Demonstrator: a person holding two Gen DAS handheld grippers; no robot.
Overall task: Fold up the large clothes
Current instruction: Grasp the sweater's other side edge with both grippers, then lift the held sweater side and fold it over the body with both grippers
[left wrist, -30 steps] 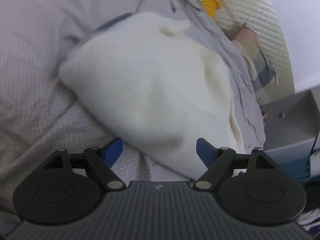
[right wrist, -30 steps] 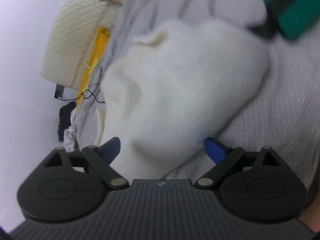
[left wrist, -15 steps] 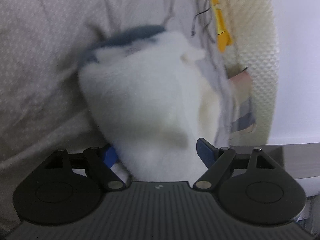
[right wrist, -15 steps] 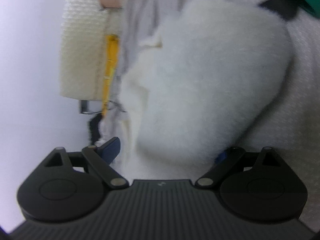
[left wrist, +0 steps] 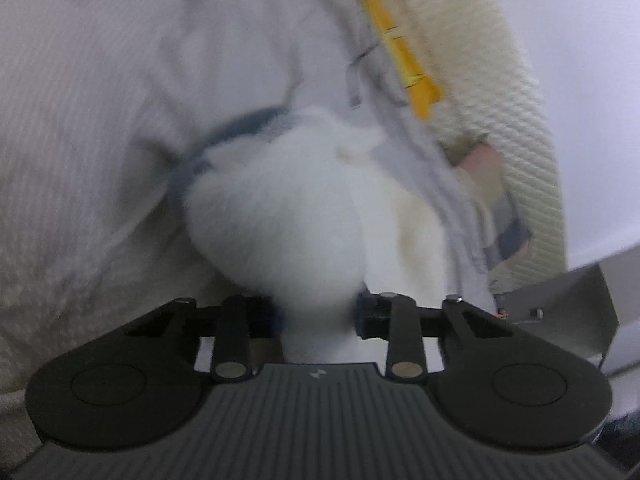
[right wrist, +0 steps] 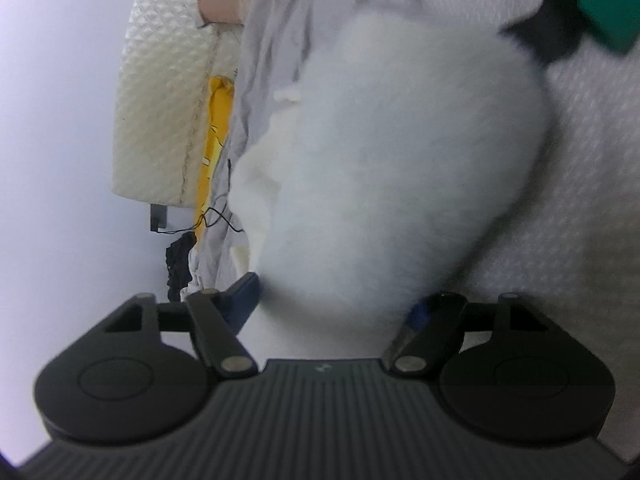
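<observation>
White fleece [left wrist: 280,216] lay bunched on the grey bedsheet [left wrist: 100,100], its near end reaching back between the fingers of both tools; the left hand-held gripper [left wrist: 320,312] had its blue pads drawn in against a narrow neck of the fleece, pinching it; the right hand-held gripper [right wrist: 336,300] stood wider, its pads at either side of a thicker fold, and whether it truly gripped or only bracketed the cloth could not be told. A cream headboard [left wrist: 492,92] and a yellow strip [left wrist: 404,52] ran along the far right. The step looked like taking hold of one edge at two points before a fold; next, both holds would need to be firm, then lift and carry the edge evenly across the garment.
</observation>
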